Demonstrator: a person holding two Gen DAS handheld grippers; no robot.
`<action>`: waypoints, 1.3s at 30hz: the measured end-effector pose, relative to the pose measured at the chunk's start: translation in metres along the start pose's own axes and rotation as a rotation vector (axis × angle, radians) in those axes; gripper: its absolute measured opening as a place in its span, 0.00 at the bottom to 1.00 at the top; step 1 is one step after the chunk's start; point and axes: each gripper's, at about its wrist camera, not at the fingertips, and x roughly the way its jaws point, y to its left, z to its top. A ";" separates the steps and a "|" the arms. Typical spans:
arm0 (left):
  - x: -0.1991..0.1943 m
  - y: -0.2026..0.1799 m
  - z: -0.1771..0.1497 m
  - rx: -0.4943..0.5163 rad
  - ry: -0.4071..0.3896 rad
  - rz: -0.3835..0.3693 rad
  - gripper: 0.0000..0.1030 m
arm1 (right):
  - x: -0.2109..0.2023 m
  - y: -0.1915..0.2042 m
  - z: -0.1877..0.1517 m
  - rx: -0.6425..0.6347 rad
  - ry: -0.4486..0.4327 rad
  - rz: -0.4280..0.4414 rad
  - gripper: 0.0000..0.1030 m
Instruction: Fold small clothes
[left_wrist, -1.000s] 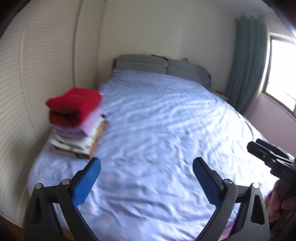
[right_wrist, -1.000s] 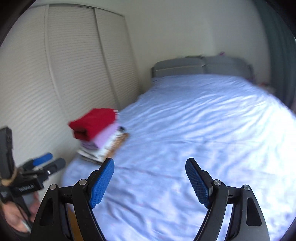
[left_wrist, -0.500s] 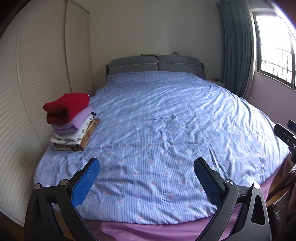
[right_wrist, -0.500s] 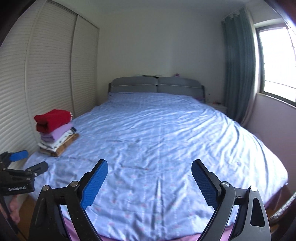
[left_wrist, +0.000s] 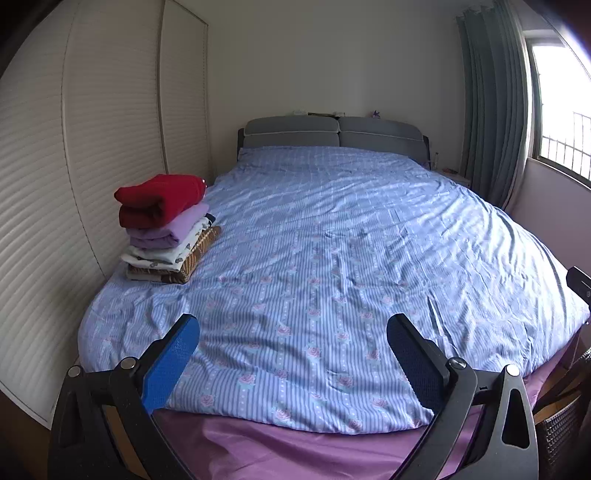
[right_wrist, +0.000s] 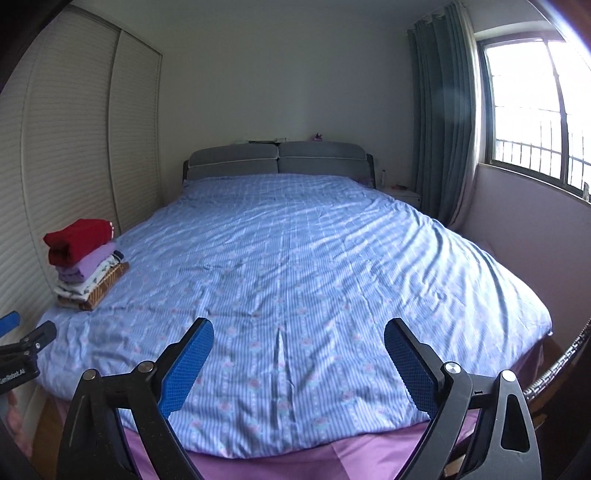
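Observation:
A stack of folded small clothes (left_wrist: 166, 229), red on top, then purple, white patterned and brown striped, sits at the left edge of the bed; it also shows in the right wrist view (right_wrist: 83, 264). My left gripper (left_wrist: 293, 360) is open and empty over the foot of the bed. My right gripper (right_wrist: 299, 363) is open and empty, also over the foot. The left gripper's tip shows at the left edge of the right wrist view (right_wrist: 26, 343). No loose garment lies on the bed.
The bed has a blue striped floral cover (left_wrist: 332, 258) with a purple sheet (left_wrist: 295, 450) at the foot. White slatted wardrobe doors (left_wrist: 74, 166) line the left. Curtains (right_wrist: 443, 118) and a window (right_wrist: 535, 110) are on the right. A wicker basket (left_wrist: 561, 424) stands lower right.
Both grippers have pulled back from the bed and turned to face it squarely, so more of the room shows. Both stay open and empty. The stack has not moved.

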 end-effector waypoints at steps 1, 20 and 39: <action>0.001 0.001 0.000 -0.004 0.002 -0.001 1.00 | -0.001 0.001 -0.001 -0.002 -0.001 -0.001 0.92; -0.002 0.005 0.002 -0.006 0.001 -0.007 1.00 | -0.002 0.002 -0.002 0.009 0.004 0.018 0.91; -0.002 0.002 0.001 0.003 0.010 -0.015 1.00 | -0.003 0.000 -0.002 0.013 0.003 0.023 0.91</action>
